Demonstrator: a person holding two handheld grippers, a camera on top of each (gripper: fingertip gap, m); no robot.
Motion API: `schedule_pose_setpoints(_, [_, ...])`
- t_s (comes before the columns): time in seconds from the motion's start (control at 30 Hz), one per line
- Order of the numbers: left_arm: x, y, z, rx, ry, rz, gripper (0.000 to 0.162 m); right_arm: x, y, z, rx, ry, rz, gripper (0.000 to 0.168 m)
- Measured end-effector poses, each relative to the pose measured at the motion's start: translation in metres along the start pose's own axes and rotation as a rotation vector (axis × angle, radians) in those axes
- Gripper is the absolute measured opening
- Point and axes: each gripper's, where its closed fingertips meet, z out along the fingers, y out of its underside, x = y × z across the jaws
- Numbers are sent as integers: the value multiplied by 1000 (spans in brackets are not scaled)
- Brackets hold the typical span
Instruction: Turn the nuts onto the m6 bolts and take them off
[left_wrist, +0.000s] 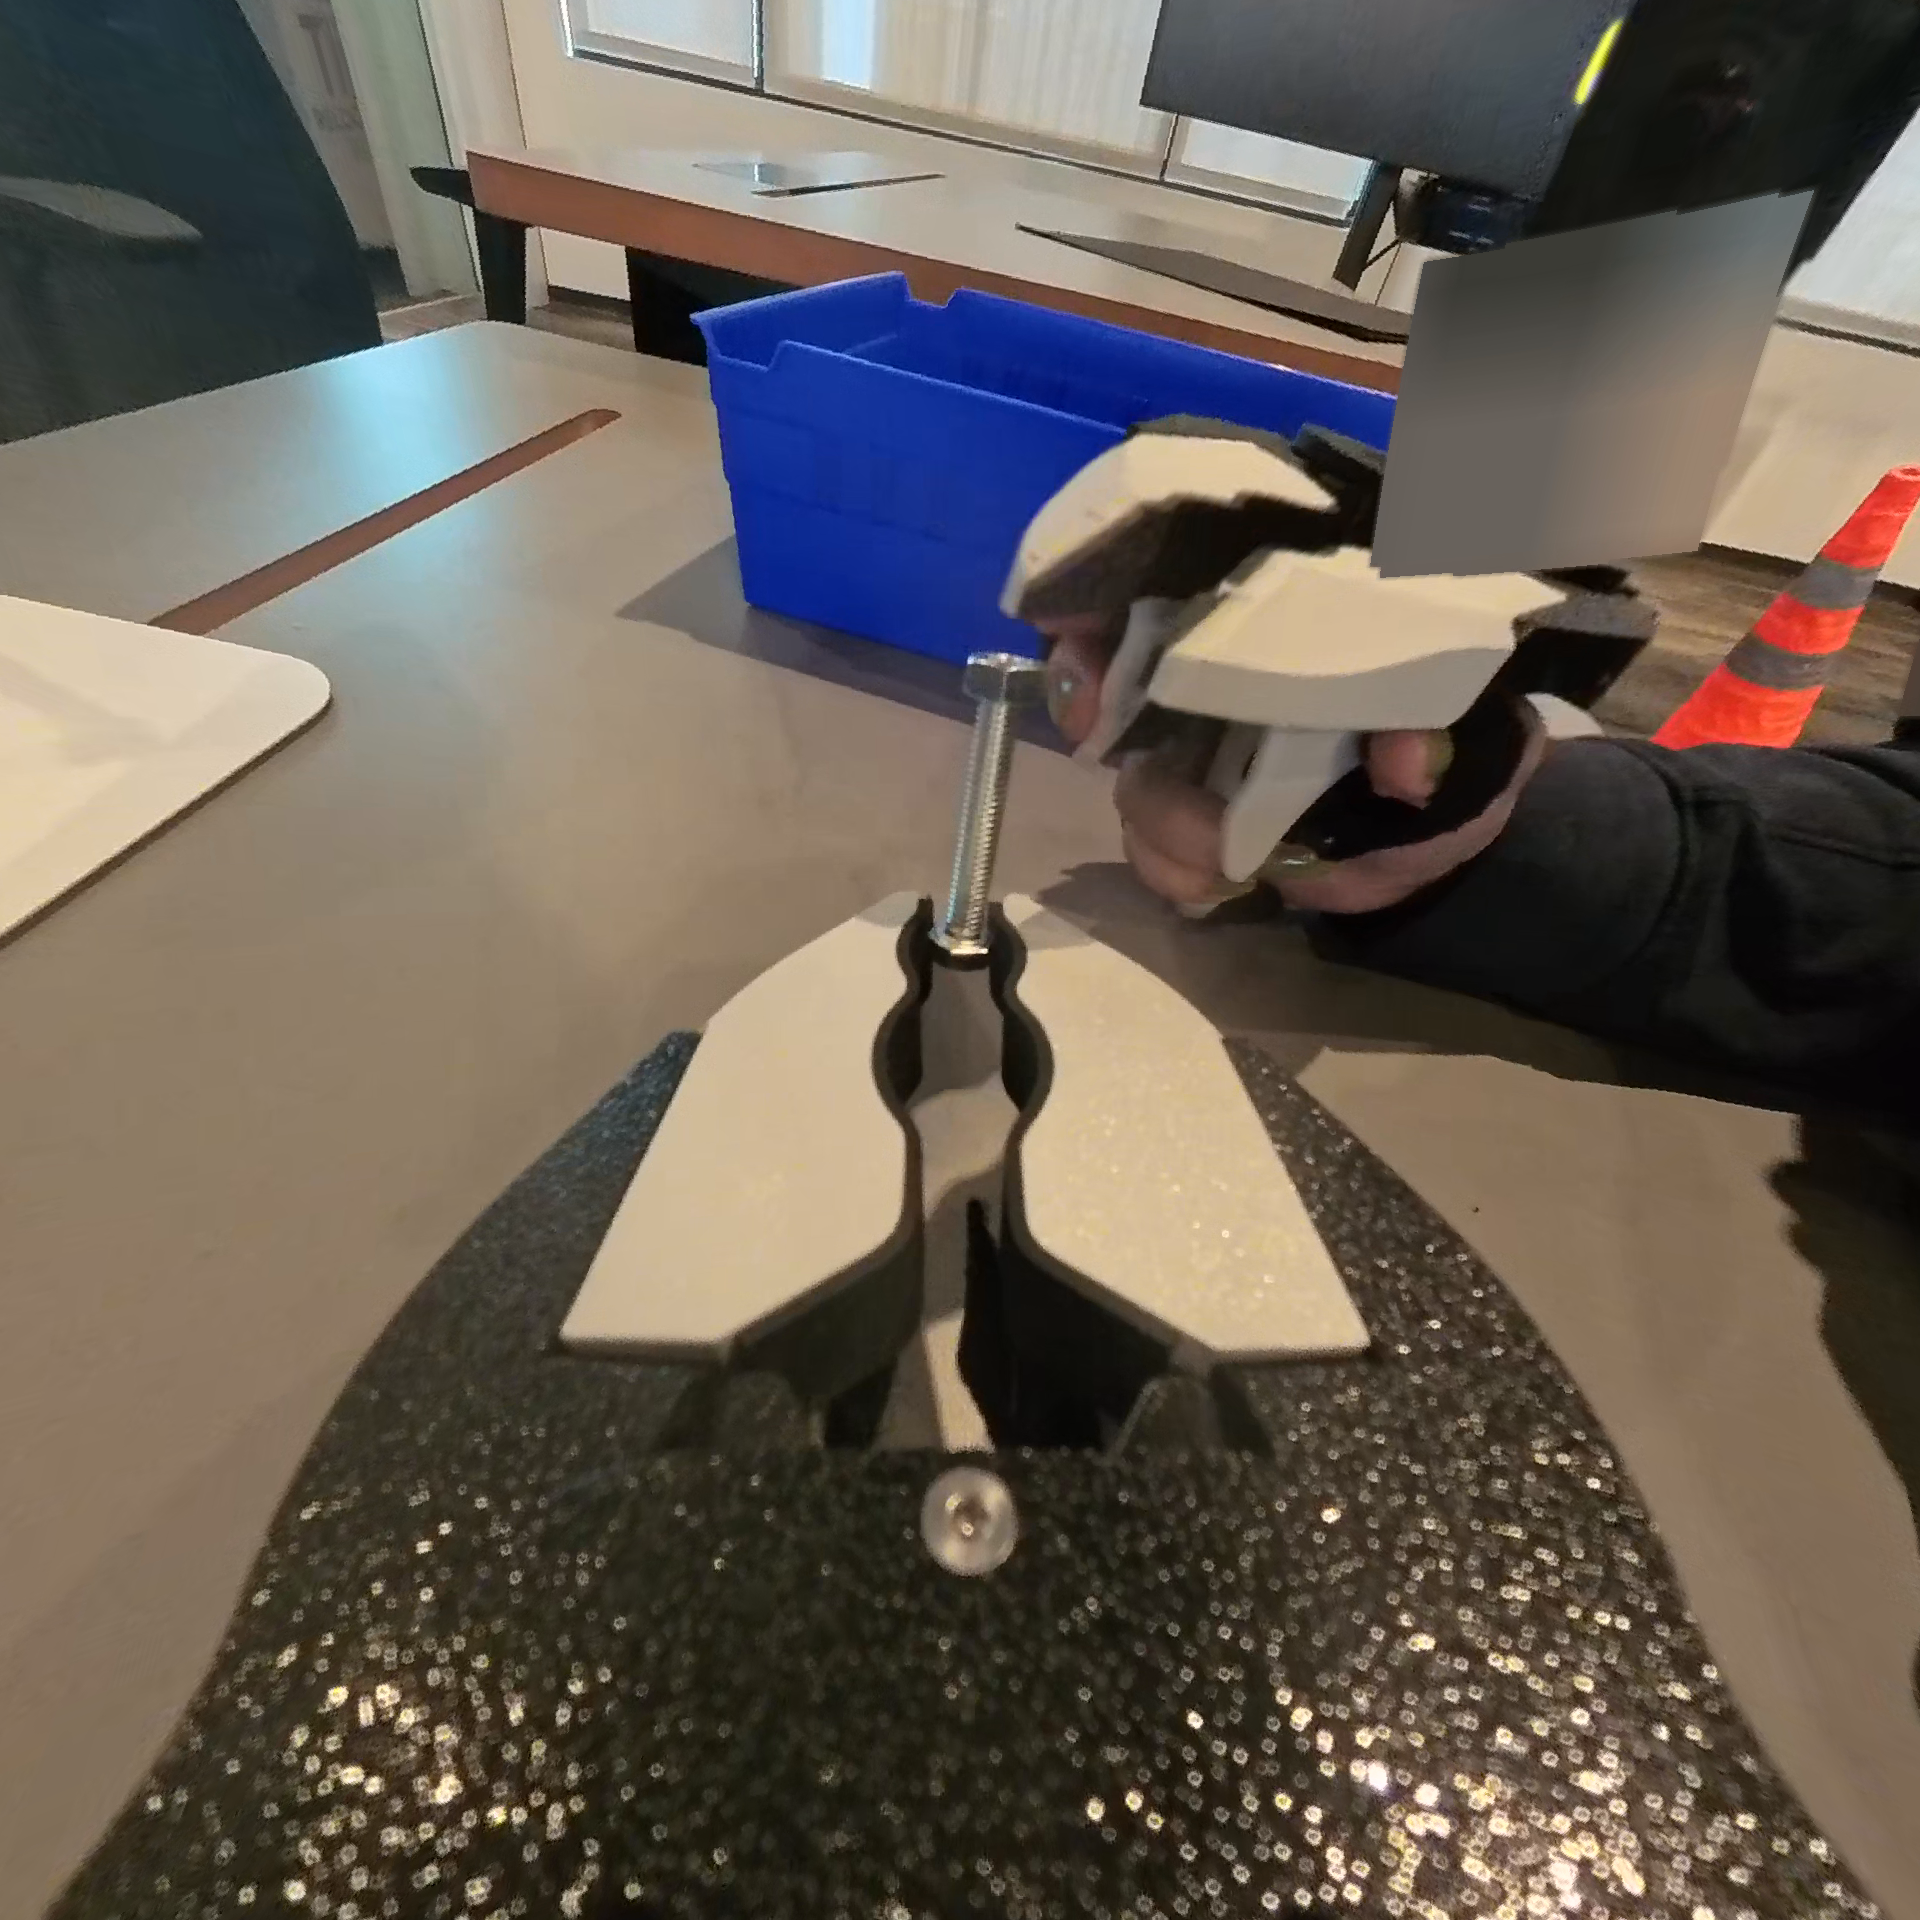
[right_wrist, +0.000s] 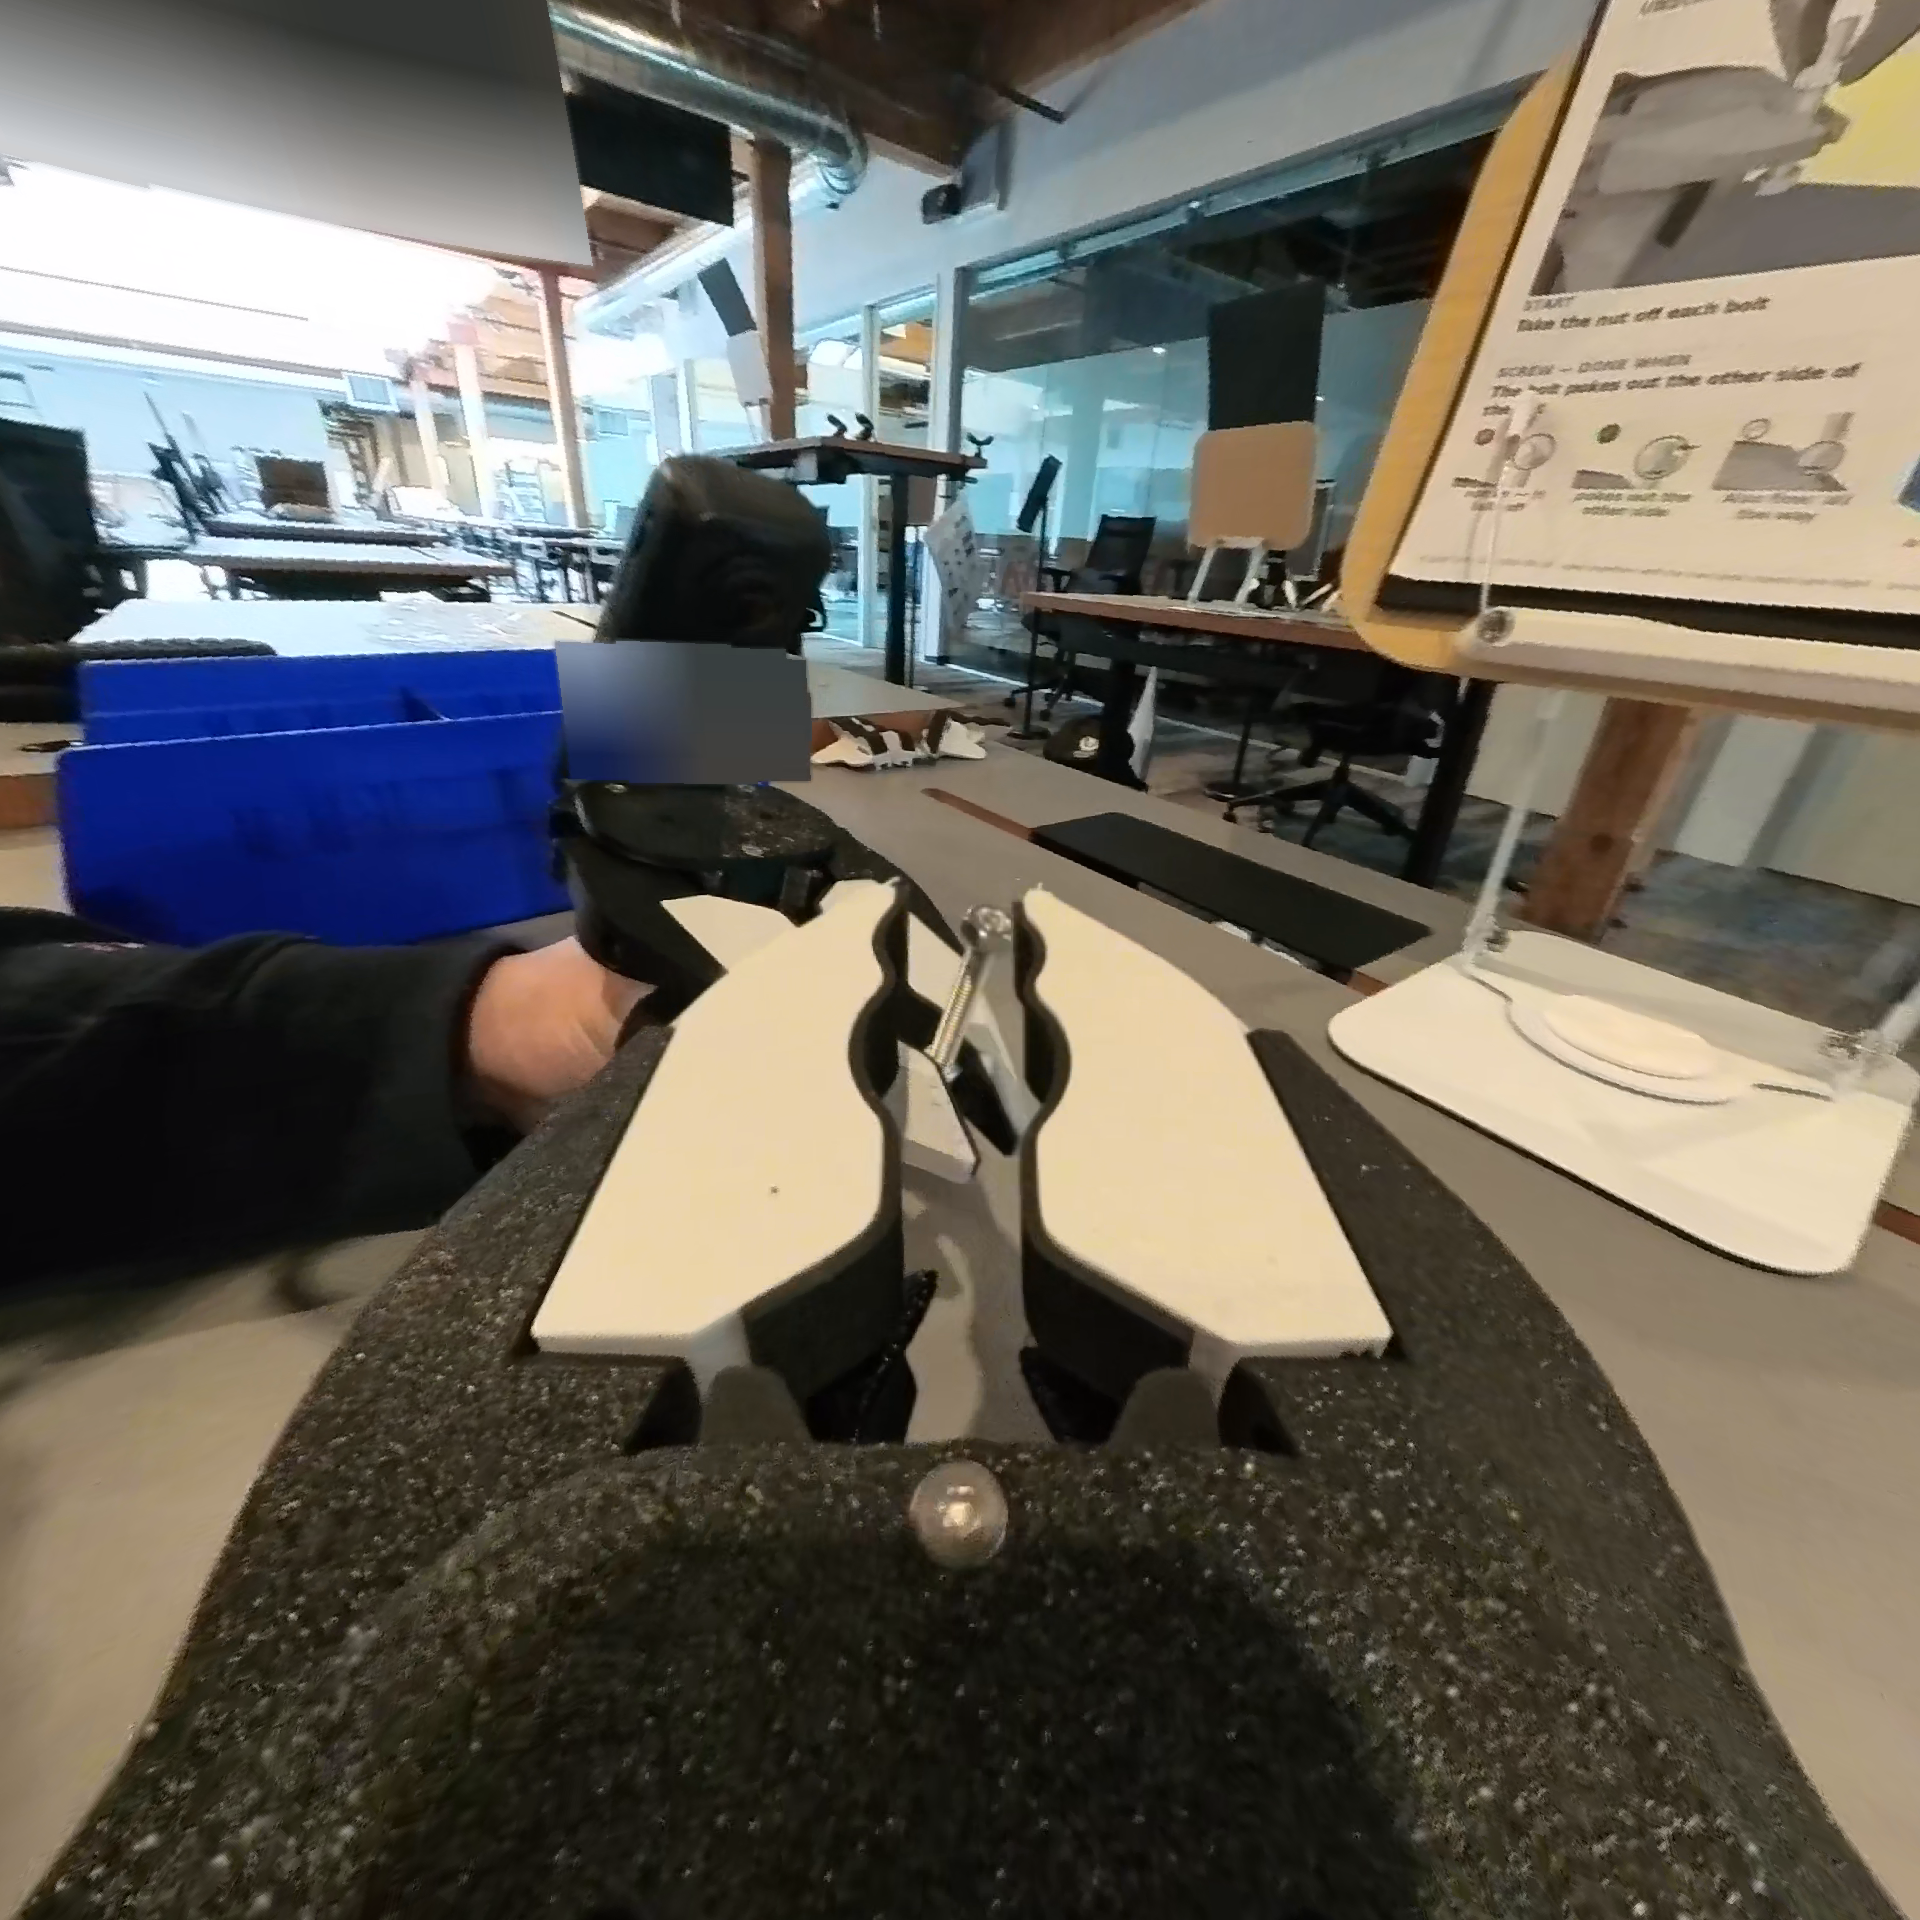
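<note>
A silver M6 bolt (left_wrist: 977, 810) stands nearly upright over the grey table. My left gripper (left_wrist: 961, 925) is shut on its lower end, where a hex part sits between the fingertips. A hex nut (left_wrist: 1000, 681) sits at the bolt's top end. My right gripper (left_wrist: 1055, 675) is just right of the nut, held in a hand. In the right wrist view the bolt (right_wrist: 966, 997) and nut (right_wrist: 985, 923) lie between my right gripper's (right_wrist: 964, 904) spread fingertips, with a gap on each side. The left gripper's fingers (right_wrist: 940, 1112) show below, holding the bolt.
A blue bin (left_wrist: 883, 468) stands behind the bolt, also in the right wrist view (right_wrist: 291, 810). A white stand base (right_wrist: 1621, 1122) carries an instruction board (right_wrist: 1714, 312) on the right. A black mat (right_wrist: 1226, 883) lies farther back. An orange cone (left_wrist: 1808, 623) stands beyond the table. The left gripper's tips are roughly 6 cm from the right gripper's.
</note>
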Motion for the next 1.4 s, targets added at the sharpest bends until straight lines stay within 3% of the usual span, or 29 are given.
schedule_pose_setpoints(0.17, [0, 0, 0, 0, 0, 0, 10, -2, 6, 3, -31, -10, 1, 20])
schedule_pose_setpoints(0.23, [0, 0, 0, 1, 0, -1, 10, -7, 5, 1, -30, -54, 11, 7])
schedule_pose_setpoints(0.33, [0, 0, 0, -1, 0, 0, 10, -9, 0, -1, -6, -73, 24, 2])
schedule_pose_setpoints(0.57, [0, 0, 0, -1, 1, 0, 10, 5, 6, 3, -35, 48, -20, 20])
schedule_pose_setpoints(0.77, [0, 0, 0, 2, 1, -2, 10, -8, 4, 0, -29, -60, 10, 0])
schedule_pose_setpoints(1.0, [1, 1, 0, -2, 2, 0, 10, 2, 4, 1, -18, 25, -16, 16])
schedule_pose_setpoints(1.13, [0, 1, 0, -2, 1, 0, 10, 0, 7, 3, -27, 18, -25, 14])
schedule_pose_setpoints(1.23, [0, 0, 0, 0, 2, -2, 10, -7, 5, 0, -23, -50, 1, 1])
schedule_pose_setpoints(1.4, [1, 1, 0, -3, 3, 0, 10, 1, 2, 0, -4, 12, -2, 11])
